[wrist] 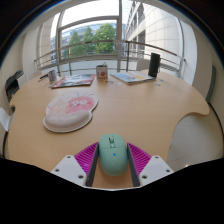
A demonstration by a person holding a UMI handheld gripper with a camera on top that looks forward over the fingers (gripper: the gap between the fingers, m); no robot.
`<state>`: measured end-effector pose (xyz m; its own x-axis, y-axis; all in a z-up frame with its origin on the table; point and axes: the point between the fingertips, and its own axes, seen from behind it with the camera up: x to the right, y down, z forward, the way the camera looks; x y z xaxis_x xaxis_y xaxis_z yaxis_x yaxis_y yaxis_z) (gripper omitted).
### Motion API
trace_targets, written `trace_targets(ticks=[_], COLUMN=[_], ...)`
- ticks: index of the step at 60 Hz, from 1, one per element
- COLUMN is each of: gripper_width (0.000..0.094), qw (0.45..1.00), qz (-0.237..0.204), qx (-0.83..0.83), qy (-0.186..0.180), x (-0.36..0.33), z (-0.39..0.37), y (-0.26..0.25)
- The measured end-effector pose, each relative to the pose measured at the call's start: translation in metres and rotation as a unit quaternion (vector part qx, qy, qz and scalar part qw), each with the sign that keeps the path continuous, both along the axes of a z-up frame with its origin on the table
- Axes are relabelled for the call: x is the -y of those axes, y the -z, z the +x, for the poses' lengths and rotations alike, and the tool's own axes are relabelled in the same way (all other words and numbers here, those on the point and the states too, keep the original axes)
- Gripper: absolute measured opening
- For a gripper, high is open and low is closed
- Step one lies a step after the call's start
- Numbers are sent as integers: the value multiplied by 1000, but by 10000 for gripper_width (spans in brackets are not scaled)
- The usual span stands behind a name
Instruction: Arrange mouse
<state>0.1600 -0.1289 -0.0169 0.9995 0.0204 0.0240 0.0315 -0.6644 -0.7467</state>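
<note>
Gripper (112,160) spread, with pink pads (87,156) flanking a pale green mouse (112,153). Mouse lodged between the fingers; contact on either side hard to confirm, probably near-touching rather than pinched. Rear of mouse cut off behind the gripper body. Resting on a wooden table (140,105). Ahead and left: a white round dish (70,111) with faint pink pattern, contents unclear. Further back: a flat book or magazine (73,81), a small cup (101,72), a laptop or tablet (133,76) with a dark upright object (154,65) beside it, identity uncertain. Beyond: railing and large windows (92,35). White chair back (195,140) partly visible at right.
</note>
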Motion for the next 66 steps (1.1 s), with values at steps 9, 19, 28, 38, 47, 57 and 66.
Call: trace_targets(ticks=[9, 19, 28, 38, 47, 57, 66], gripper_width=[446, 393, 393, 394, 391, 392, 441], qw=[1000, 999, 994, 980, 978, 993, 997], qz=[8, -4, 46, 151, 182, 96, 19], qx=[9, 26, 36, 35, 13, -16, -13], qy=[-3, 25, 89, 124, 100, 73, 75], x=[-6, -6, -37, -107, -164, -194, -192], z=[-3, 5, 24, 11, -55, -130, -153], y=[-1, -9, -81, -201, -225, -117, -28])
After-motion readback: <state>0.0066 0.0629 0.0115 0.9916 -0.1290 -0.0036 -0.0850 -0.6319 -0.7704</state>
